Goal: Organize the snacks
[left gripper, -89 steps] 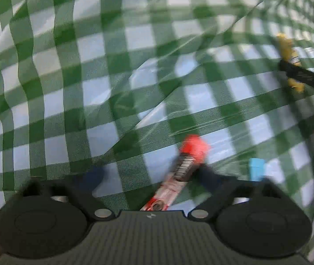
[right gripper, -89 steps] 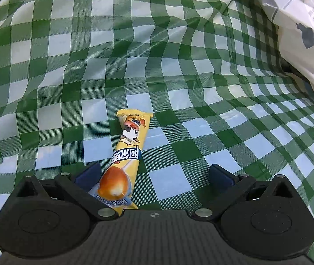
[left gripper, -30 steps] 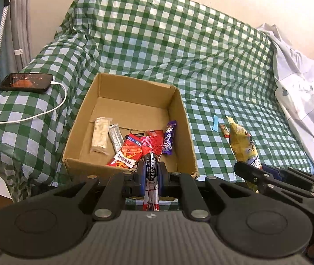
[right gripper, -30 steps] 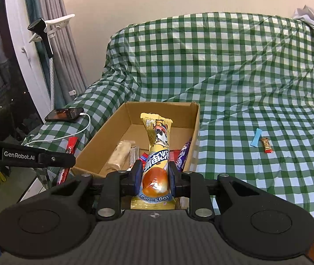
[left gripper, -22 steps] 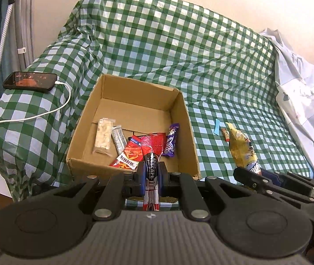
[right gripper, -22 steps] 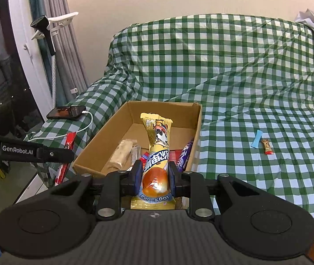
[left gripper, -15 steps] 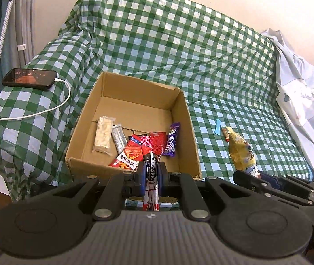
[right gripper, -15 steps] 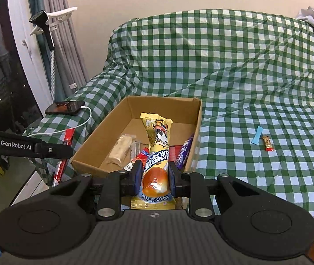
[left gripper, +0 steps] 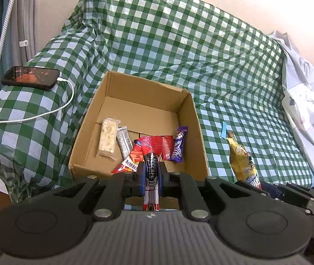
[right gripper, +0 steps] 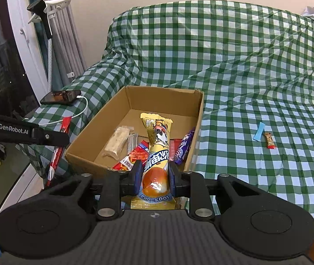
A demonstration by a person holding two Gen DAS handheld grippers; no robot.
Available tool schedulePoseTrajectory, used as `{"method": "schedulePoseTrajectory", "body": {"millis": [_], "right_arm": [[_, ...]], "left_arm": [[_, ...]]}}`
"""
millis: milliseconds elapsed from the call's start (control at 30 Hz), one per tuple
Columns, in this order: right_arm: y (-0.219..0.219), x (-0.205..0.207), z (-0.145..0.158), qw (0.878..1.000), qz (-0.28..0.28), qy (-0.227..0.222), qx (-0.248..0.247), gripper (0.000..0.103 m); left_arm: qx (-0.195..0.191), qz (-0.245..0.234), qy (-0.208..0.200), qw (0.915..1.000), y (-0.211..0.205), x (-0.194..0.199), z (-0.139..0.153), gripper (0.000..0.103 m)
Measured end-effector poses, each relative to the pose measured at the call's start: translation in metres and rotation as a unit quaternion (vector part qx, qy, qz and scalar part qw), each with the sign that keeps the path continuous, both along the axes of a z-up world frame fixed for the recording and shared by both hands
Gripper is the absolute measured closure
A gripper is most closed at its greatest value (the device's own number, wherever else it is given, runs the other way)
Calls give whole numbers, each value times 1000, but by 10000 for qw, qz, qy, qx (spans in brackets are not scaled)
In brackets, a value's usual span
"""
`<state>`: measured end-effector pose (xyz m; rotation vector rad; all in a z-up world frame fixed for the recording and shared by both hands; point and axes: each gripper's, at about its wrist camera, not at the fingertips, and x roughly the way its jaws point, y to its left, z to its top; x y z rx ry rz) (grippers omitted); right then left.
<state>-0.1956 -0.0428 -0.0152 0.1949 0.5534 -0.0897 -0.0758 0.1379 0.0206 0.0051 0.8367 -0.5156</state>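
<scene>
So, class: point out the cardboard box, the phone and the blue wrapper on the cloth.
cardboard box (left gripper: pixel 143 101): left wrist view, inner far wall.
phone (left gripper: pixel 30 80): left wrist view, middle of screen.
blue wrapper (right gripper: pixel 259 131): right wrist view, its middle.

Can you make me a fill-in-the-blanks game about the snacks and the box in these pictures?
1. The left tool is shut on a thin stick pack with the word ____ printed on it.
2. The right tool is shut on a long ____ snack wrapper with a cartoon dog.
3. The snacks go in an open ____ box on the checked cover.
4. Plugged into a white cable, a ____ lies on the sofa arm.

Missing words: Nescafe; yellow; cardboard; phone
</scene>
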Motion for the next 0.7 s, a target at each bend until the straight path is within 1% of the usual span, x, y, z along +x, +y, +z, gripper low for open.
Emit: {"method": "schedulePoseTrajectory", "body": {"millis": [400, 700], "right_arm": [[4, 16, -1, 9998, 23, 126, -171, 77], [5, 36, 1, 9997, 29, 183, -171, 77]], "left_arm": [[-90, 114, 49, 9999, 2, 25, -3, 91], [-154, 200, 138, 9996, 4, 49, -6, 91]]}}
